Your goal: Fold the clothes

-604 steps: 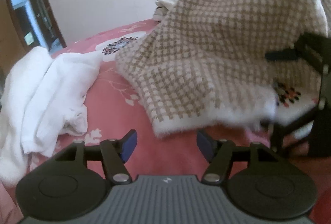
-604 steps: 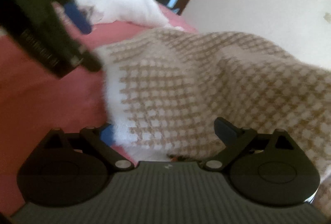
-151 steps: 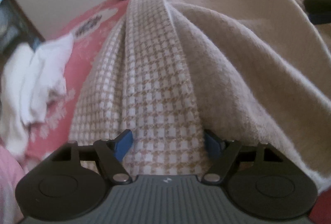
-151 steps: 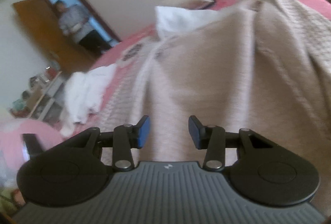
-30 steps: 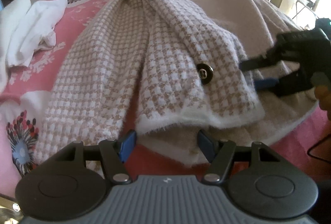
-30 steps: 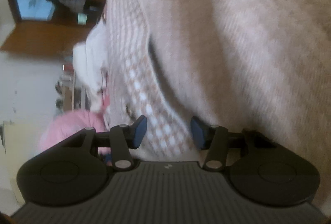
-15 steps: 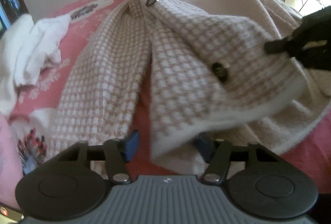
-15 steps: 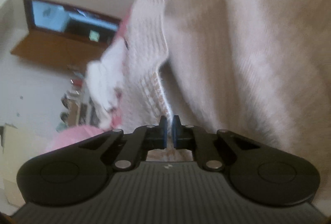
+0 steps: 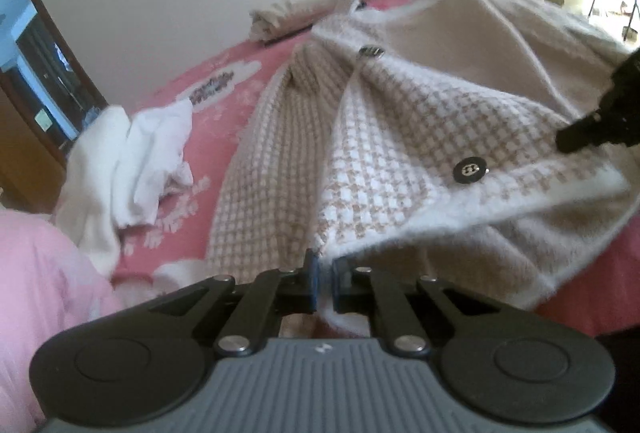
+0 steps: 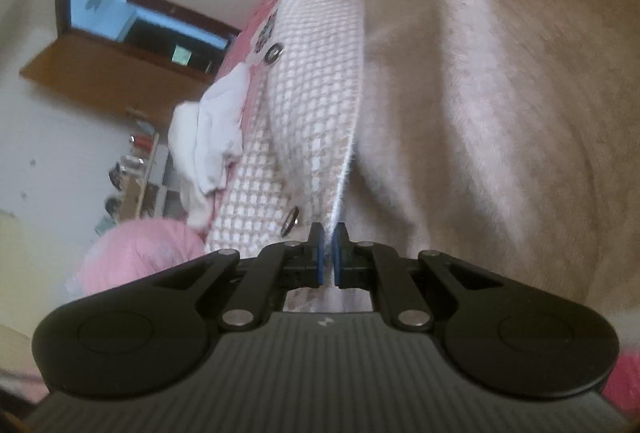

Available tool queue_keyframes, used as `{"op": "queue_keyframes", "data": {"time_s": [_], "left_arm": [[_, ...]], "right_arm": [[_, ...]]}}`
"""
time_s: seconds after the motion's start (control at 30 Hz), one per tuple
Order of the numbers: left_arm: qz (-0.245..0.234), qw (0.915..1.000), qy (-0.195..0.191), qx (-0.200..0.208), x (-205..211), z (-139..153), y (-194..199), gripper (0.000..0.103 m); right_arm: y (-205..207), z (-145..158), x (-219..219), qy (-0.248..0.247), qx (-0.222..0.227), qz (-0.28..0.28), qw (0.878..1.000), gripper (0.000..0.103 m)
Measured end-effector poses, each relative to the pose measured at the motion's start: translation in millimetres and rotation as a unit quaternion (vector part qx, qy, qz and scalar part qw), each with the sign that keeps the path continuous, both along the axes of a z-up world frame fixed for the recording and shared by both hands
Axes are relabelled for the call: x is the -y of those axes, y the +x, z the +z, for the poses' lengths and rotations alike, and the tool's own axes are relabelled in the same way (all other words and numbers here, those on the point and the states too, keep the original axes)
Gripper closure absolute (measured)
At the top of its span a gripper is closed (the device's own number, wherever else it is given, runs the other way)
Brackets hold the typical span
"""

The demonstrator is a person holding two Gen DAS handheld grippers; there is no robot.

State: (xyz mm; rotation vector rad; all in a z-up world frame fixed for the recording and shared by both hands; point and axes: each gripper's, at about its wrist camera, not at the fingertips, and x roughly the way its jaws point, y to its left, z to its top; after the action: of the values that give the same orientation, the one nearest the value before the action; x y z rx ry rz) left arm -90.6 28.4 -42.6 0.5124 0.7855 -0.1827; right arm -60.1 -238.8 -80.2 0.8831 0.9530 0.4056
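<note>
Left wrist view: you look close down across the beige-and-white checked knit cardigan (image 9: 400, 137) on the pink floral bed (image 9: 224, 101).
Right wrist view: rolled sideways, nearly against its plain beige lining.
Shared: cardigan, crumpled white garment (image 10: 212, 137).

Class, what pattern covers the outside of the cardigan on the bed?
A small beige-and-white houndstooth check on the cardigan, with a white hem; the left wrist view shows it best.

Bare pink bedspread (image 9: 224, 121) lies open between the checked jacket (image 9: 400, 137) and crumpled white garment (image 9: 136, 157).

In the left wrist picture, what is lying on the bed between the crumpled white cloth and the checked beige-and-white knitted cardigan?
Nothing lies there: in the left wrist view only bare pink floral bedsheet separates the crumpled white cloth from the checked beige-and-white knitted cardigan.
</note>
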Motion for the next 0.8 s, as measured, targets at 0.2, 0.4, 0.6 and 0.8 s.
{"op": "queue_keyframes", "data": {"time_s": [0.2, 0.4, 0.6, 0.8], "left_arm": [[-0.005, 0.9998, 0.005, -0.021, 9, -24, 4, 0.095], [-0.006, 0.9993, 0.006, -0.036, 4, -35, 6, 0.09], [0.009, 0.9972, -0.011, -0.073, 5, -41, 7, 0.065], [0.02, 0.9964, -0.019, -0.08, 3, -45, 9, 0.057]], "right_arm": [[1, -13, -5, -0.051, -0.036, 0.009, 0.998, 0.1], [-8, -16, 12, -0.042, -0.033, 0.003, 0.999, 0.1], [-9, -21, 15, -0.063, -0.037, -0.009, 0.997, 0.1], [-7, -12, 22, -0.1, -0.008, -0.046, 0.994, 0.1]]}}
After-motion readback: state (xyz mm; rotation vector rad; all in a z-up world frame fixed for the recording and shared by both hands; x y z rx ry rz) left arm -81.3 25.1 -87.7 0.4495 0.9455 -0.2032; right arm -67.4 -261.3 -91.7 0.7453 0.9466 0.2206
